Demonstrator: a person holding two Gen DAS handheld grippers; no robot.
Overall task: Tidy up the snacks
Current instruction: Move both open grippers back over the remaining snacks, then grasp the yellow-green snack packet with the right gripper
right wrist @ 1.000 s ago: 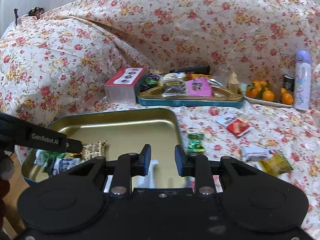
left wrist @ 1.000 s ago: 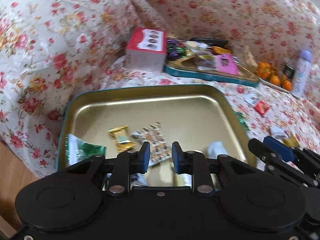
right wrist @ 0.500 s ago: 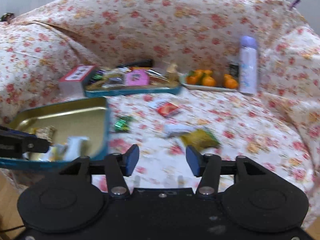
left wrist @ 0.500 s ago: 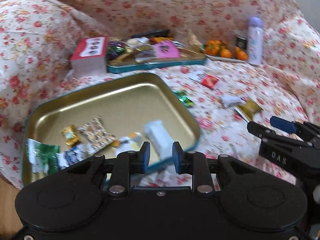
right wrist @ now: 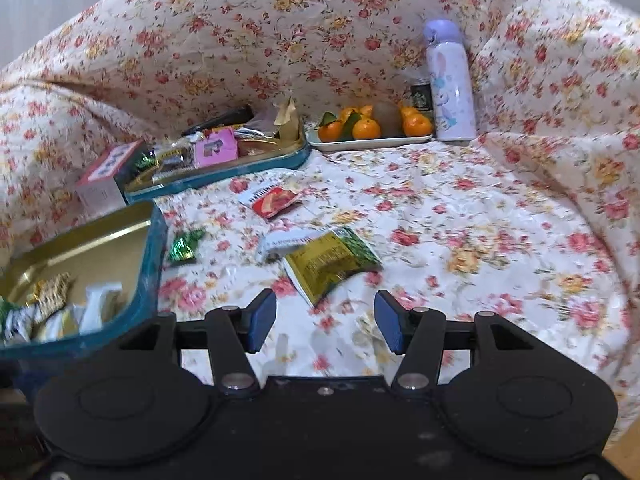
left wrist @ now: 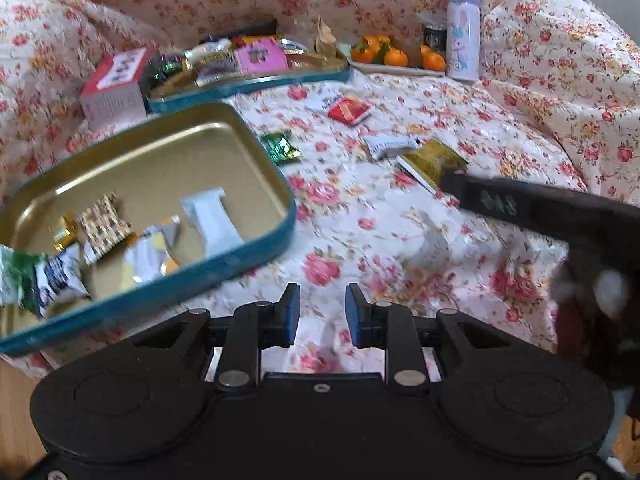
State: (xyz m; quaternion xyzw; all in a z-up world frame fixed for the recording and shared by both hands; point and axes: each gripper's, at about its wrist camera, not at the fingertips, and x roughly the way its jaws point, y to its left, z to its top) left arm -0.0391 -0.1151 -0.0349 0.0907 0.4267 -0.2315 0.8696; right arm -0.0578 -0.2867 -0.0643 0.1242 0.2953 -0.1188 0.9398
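A gold tin tray with a teal rim [left wrist: 256,148] [right wrist: 154,256] lies at the left and holds several wrapped snacks [left wrist: 208,220]. Loose on the floral cover lie a green candy [left wrist: 281,147] [right wrist: 185,245], a red packet [left wrist: 348,111] [right wrist: 276,201], a white bar [left wrist: 390,145] [right wrist: 286,241] and an olive-green packet [left wrist: 432,159] [right wrist: 332,262]. My left gripper [left wrist: 322,316] is empty, jaws narrowly apart, right of the tray. My right gripper [right wrist: 325,322] is open and empty, just short of the olive-green packet; one of its fingers [left wrist: 520,204] shows in the left wrist view.
A second teal tray [right wrist: 224,168] full of snacks and a red-topped box [right wrist: 106,178] stand at the back left. A plate of mandarins [right wrist: 372,128], a dark cup [right wrist: 420,96] and a lilac bottle [right wrist: 450,84] stand at the back. The sofa's back and arms enclose the seat.
Both grippers have swung right, away from the gold tray and over the loose snacks. The right gripper's jaws have opened wide. The left jaws have widened slightly.
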